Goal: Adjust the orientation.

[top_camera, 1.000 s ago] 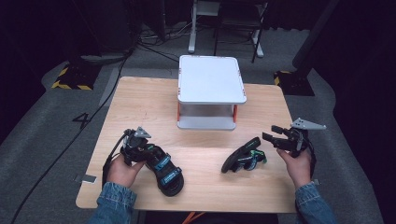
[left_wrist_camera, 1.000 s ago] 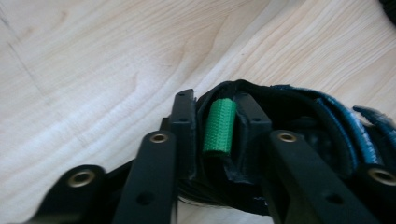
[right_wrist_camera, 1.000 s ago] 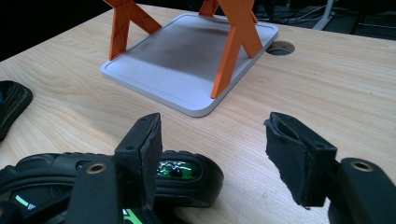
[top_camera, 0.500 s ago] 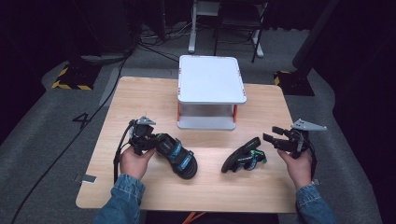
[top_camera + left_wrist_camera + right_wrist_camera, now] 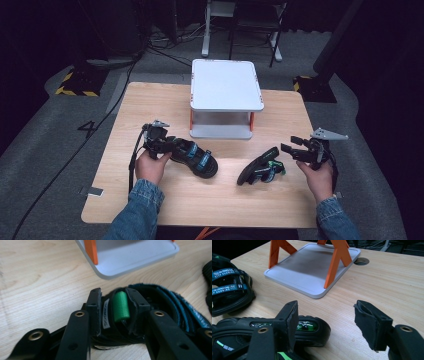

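Over the last second the left gripper (image 5: 162, 142) carries the left sandal (image 5: 195, 157) from the near left part of the table (image 5: 150, 100) inward and forward, toward the two-tier white shelf (image 5: 226, 85) with orange legs. The sandal now sits just in front of the shelf's lower tier (image 5: 140, 260), toe pointing right and toward the near edge. In the left gripper view the jaws are pressed onto the sandal's heel strap (image 5: 120, 306), pinching it beside a green pull tab; the grip appears firm. The right gripper (image 5: 300, 150) keeps its position at the table's right side, jaws spread wide and holding nothing, as the right gripper view shows. The right sandal (image 5: 260, 170) lies where it lay, tipped on its side just left of that gripper and apart from it. Judgement: the left sandal is in transit to the shelf, probably the lower tier; the right sandal is not yet picked up.
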A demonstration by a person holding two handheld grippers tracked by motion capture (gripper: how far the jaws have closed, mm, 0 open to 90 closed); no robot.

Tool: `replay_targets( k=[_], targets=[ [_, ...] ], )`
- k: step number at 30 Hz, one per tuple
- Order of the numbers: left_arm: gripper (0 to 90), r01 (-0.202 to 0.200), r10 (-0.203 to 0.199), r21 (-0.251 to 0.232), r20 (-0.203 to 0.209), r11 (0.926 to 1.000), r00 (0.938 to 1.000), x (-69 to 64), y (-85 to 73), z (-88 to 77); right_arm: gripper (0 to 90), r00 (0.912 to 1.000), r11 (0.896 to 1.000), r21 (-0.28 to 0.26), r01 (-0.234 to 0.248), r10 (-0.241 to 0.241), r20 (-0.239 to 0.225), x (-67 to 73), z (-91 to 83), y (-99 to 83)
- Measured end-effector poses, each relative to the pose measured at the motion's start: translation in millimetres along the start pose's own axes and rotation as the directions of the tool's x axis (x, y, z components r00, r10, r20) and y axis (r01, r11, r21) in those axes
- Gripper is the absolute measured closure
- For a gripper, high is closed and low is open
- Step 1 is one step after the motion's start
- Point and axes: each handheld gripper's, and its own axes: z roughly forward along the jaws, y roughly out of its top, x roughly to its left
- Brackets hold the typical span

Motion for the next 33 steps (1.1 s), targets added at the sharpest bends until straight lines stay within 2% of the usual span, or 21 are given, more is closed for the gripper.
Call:
replay_targets(
  k=[2, 4, 6, 8, 11, 14, 16, 17, 19, 20, 21, 23, 24, 25, 27, 28, 29, 30, 31, 32, 33],
  targets=[
    [66.5, -0.008, 0.008, -0.020, -0.010, 0.9998, 0.9999, -0.4, 0.3, -6.9, 35.9, 1.0000, 1.000, -0.002, 0.008, -0.008, -0.002, 1.7, 0.3, 0.8],
    [74.7, -0.027, 0.027, -0.028, -0.014, 0.9992, 0.9995, -1.8, -0.4, -12.0, 35.9, 0.9999, 1.000, 0.000, 0.011, -0.011, -0.001, 2.8, 0.6, 1.0],
    [83.5, -0.053, 0.053, -0.009, -0.026, 0.9985, 0.9983, -3.1, -0.6, -14.3, 35.7, 0.9999, 1.000, 0.005, 0.014, -0.014, -0.005, 2.1, 1.3, 0.5],
    [85.7, -0.060, 0.060, 0.008, -0.030, 0.9982, 0.9977, -4.4, 0.2, -15.6, 35.7, 0.9999, 1.000, 0.006, 0.014, -0.014, -0.005, 1.6, 1.7, 0.1],
    [86.6, -0.063, 0.063, 0.025, -0.022, 0.9977, 0.9978, -6.3, 0.8, -18.7, 35.7, 0.9999, 1.000, 0.004, 0.014, -0.014, -0.005, 1.7, 1.3, 0.5],
    [86.7, -0.093, 0.092, 0.039, 0.022, 0.9949, 0.9955, -18.8, -1.8, -34.2, 35.7, 1.0000, 1.000, -0.006, 0.009, -0.009, -0.003, 1.4, -0.2, 2.0],
    [86.6, -0.126, 0.123, 0.048, 0.048, 0.9909, 0.9912, -30.2, -5.0, -43.4, 35.7, 1.0000, 1.000, -0.012, 0.003, -0.003, -0.006, 0.2, -0.1, 3.4],
    [86.5, -0.151, 0.147, 0.059, 0.067, 0.9867, 0.9868, -38.5, -7.6, -49.2, 35.7, 0.9999, 1.000, -0.019, 0.001, -0.001, -0.011, 0.0, 1.7, 4.8],
    [86.4, -0.179, 0.170, 0.091, 0.099, 0.9797, 0.9805, -48.9, -10.8, -55.6, 35.7, 0.9998, 1.000, -0.016, 0.011, -0.011, -0.018, 1.2, 4.2, 6.5],
    [86.3, -0.179, 0.170, 0.091, 0.099, 0.9797, 0.9805, -48.9, -10.8, -55.6, 35.7, 0.9998, 1.000, -0.016, 0.011, -0.011, -0.018, 1.2, 4.2, 6.5],
    [86.2, -0.196, 0.180, 0.124, 0.128, 0.9728, 0.9754, -55.7, -13.3, -58.6, 35.7, 0.9993, 1.000, -0.012, 0.026, -0.027, -0.026, 4.5, 7.6, 9.0],
    [86.1, -0.220, 0.195, 0.155, 0.161, 0.9631, 0.9675, -61.9, -16.3, -60.7, 35.7, 0.9990, 0.999, -0.013, 0.033, -0.033, -0.031, 6.2, 8.9, 10.5],
    [85.9, -0.231, 0.198, 0.171, 0.191, 0.9580, 0.9615, -65.2, -18.0, -60.2, 35.7, 0.9987, 0.999, -0.014, 0.039, -0.039, -0.032, 6.5, 9.4, 11.2],
    [85.8, -0.257, 0.215, 0.181, 0.226, 0.9492, 0.9503, -69.5, -20.0, -59.6, 35.7, 0.9986, 0.999, -0.018, 0.038, -0.039, -0.035, 6.4, 10.1, 11.9],
    [85.5, -0.329, 0.265, 0.189, 0.300, 0.9250, 0.9165, -78.6, -24.7, -56.3, 35.7, 0.9988, 0.999, -0.022, 0.029, -0.030, -0.039, 5.5, 11.3, 13.0],
    [85.4, -0.364, 0.287, 0.195, 0.335, 0.9108, 0.8974, -83.5, -27.6, -53.6, 35.7, 0.9988, 0.999, -0.024, 0.026, -0.027, -0.041, 5.0, 12.0, 13.4],
    [85.4, -0.364, 0.287, 0.195, 0.335, 0.9108, 0.8974, -83.5, -27.6, -53.6, 35.6, 0.9987, 0.999, -0.023, 0.023, -0.024, -0.045, 4.8, 12.9, 13.9],
    [84.9, -0.425, 0.320, 0.222, 0.387, 0.8778, 0.8647, -90.8, -33.1, -44.3, 35.7, 0.9984, 0.999, -0.021, 0.029, -0.030, -0.047, 5.0, 14.2, 14.3],
    [85.0, -0.433, 0.314, 0.238, 0.409, 0.8695, 0.8567, -94.1, -36.0, -36.8, 35.7, 0.9982, 0.999, -0.022, 0.031, -0.032, -0.050, 5.7, 15.0, 14.5],
    [84.9, -0.438, 0.310, 0.244, 0.426, 0.8650, 0.8497, -96.2, -37.4, -32.1, 35.7, 0.9981, 0.999, -0.018, 0.035, -0.036, -0.051, 7.0, 15.9, 14.8],
    [84.9, -0.440, 0.311, 0.240, 0.431, 0.8655, 0.8473, -97.5, -37.7, -29.8, 35.7, 0.9980, 0.999, -0.015, 0.036, -0.037, -0.052, 8.1, 16.5, 14.7]
  ],
)
